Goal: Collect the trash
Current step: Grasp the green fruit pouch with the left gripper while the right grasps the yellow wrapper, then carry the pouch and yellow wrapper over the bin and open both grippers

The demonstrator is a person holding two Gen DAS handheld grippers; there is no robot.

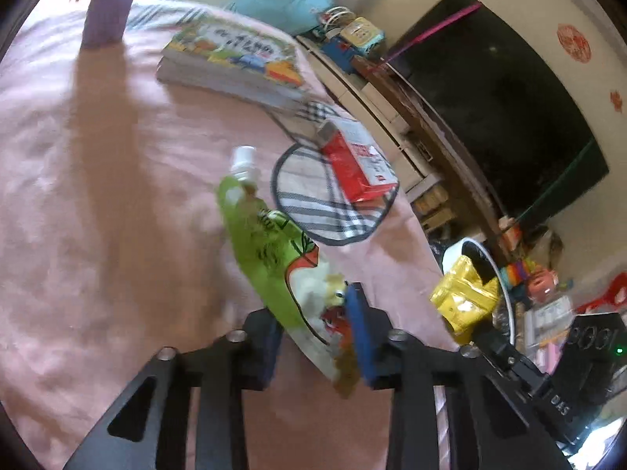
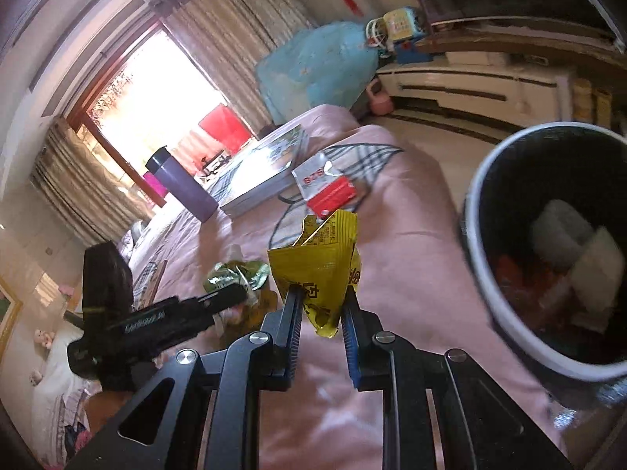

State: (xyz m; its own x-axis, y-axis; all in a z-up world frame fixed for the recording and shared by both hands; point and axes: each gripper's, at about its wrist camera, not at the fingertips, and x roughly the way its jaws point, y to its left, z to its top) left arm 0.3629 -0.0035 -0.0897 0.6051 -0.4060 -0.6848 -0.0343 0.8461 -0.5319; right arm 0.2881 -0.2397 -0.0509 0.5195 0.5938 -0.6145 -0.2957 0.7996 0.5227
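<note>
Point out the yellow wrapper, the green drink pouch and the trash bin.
yellow wrapper (image 2: 325, 258): right wrist view, its printed front.
green drink pouch (image 1: 266, 243): left wrist view, its green body.
trash bin (image 2: 476, 196): right wrist view, its white rim.

The left gripper (image 1: 317, 337) points forward and downward, its two black fingers drawn close together with their pads pressed against the lower end of a green drink pouch (image 1: 270, 243), which stretches away beyond the fingertips. One blue pad lies flat against the pouch's printed face on one side; the other finger sits tight at its opposite edge. The right gripper (image 2: 322, 305) is also angled downward, its jaws narrowed and clamped on the bottom corner of a yellow wrapper (image 2: 319, 262), which stands up above the fingertips. Seen from the right wrist, the left gripper sits off to the left of the right fingers.
</note>
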